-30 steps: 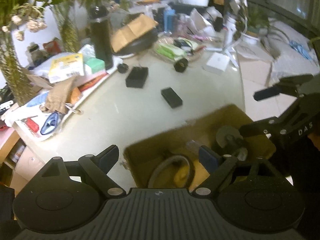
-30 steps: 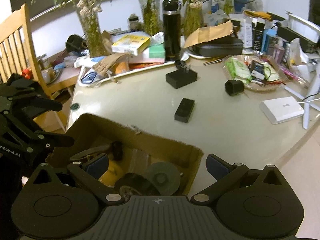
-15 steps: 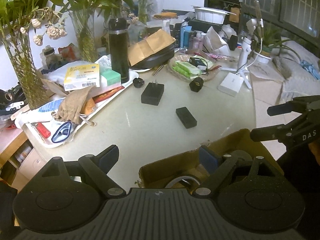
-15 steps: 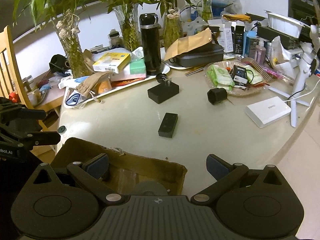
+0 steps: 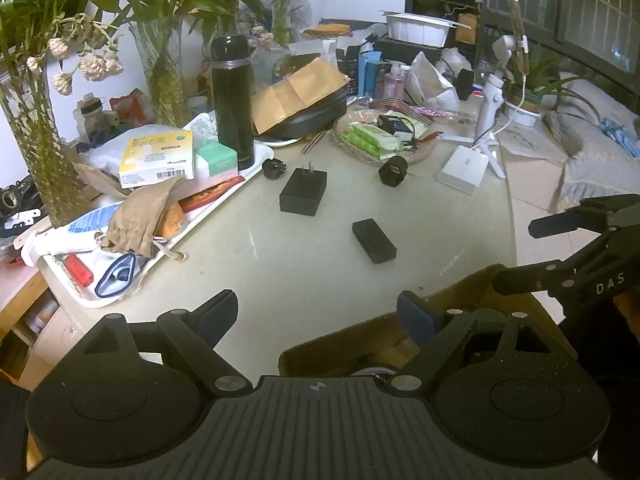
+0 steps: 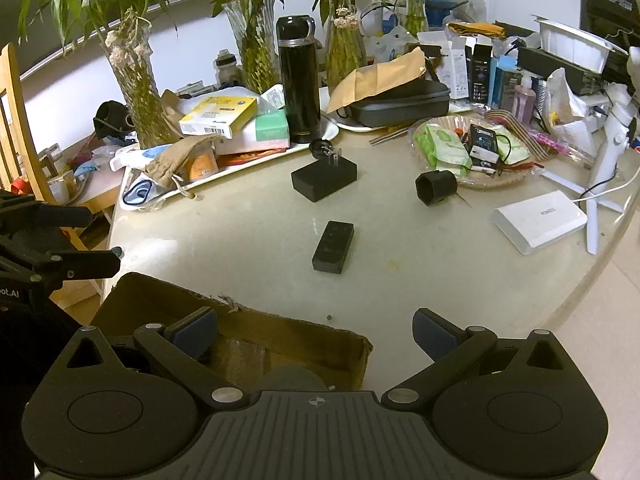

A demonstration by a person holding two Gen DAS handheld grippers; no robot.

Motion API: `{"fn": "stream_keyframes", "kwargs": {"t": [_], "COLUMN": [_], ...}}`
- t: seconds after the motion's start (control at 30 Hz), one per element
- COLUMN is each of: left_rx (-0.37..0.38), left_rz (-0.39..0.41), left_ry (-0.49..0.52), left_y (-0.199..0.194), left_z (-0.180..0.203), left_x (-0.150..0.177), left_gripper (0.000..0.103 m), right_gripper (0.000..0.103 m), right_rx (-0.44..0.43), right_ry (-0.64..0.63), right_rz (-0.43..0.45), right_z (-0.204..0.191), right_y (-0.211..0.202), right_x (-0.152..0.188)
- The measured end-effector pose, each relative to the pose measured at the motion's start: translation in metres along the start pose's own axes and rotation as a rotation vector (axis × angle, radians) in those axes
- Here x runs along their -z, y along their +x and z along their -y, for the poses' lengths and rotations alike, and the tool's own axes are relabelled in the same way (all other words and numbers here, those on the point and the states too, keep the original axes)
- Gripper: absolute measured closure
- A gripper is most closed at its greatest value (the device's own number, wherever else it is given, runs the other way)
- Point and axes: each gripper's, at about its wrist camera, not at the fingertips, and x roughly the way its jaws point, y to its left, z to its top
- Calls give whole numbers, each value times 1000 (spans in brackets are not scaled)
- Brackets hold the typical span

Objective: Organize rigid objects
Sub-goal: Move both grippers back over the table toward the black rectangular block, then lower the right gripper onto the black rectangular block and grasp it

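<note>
A small flat black block (image 5: 373,241) (image 6: 333,246) lies on the pale table (image 5: 280,256). Behind it stand a black charger with prongs (image 5: 303,192) (image 6: 324,180), a small black plug (image 5: 274,169) and a black hexagonal adapter (image 5: 393,171) (image 6: 435,188). A cardboard box (image 5: 460,312) (image 6: 256,332) sits at the near edge with round parts inside, mostly hidden. My left gripper (image 5: 320,314) is open and empty over the box's left edge. My right gripper (image 6: 314,330) is open and empty over the box's right edge.
A white tray (image 5: 208,216) with boxes, a cloth pouch and a black flask (image 5: 233,100) is at the left. Vases with plants stand behind. A wicker dish of packets (image 5: 380,136), a white power bank (image 5: 463,169) and a phone stand are at the right.
Both grippers have pulled back and risen from the box, so less of its inside shows and more of the table is in view. Both stay open.
</note>
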Motion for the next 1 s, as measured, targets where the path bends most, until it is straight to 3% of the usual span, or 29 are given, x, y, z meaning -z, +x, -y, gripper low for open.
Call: {"fn": "stream_keyframes", "kwargs": {"t": [1.0], "left_rx": [31], "left_rz": [-10], "left_ry": [20], "left_y": [60], "left_z": [-24], "left_x": [-21], "left_gripper": [16], "right_gripper": [0], "right_rx": [-2], "right_ry": [-32], "right_rz": [-64], "right_z": [7], "right_y": [69], "right_x": [-33]}}
